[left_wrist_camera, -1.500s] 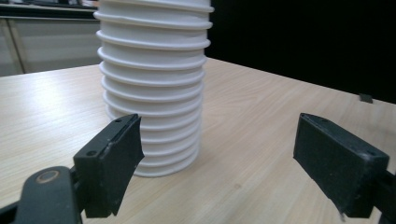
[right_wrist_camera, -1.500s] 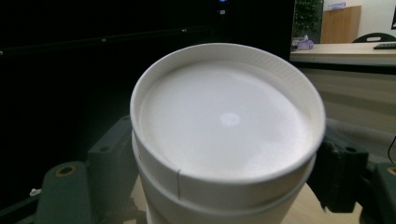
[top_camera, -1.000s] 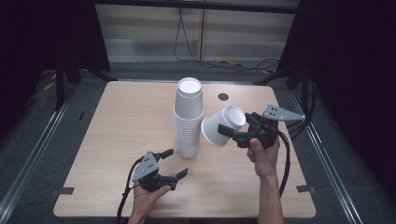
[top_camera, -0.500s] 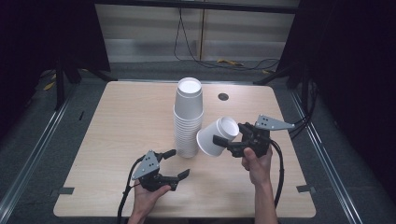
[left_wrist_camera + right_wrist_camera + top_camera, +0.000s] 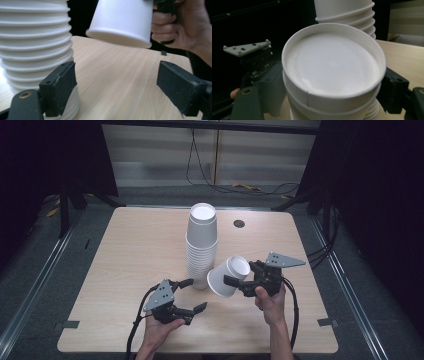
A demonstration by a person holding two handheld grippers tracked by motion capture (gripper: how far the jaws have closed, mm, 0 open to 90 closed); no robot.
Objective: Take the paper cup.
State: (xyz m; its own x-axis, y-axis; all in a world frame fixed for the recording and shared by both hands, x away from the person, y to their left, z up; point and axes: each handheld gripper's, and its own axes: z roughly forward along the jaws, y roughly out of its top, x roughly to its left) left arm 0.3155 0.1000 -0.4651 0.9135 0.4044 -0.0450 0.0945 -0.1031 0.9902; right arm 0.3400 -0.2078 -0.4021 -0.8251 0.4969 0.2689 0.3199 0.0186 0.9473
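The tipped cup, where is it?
In the high view the cup hangs tilted over the table, in the right gripper, right of the stack.

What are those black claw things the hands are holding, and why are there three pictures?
Those are grippers, tools with two black jaws that a person squeezes by hand. One picture looks down from above the wooden table. The other two come from small cameras riding on each gripper. On the table stands a tall stack of white cups. The right gripper is shut on one white cup, tipped sideways in the air beside the stack. The left gripper is open and holds nothing; its jaws sit close to the bottom of the stack.
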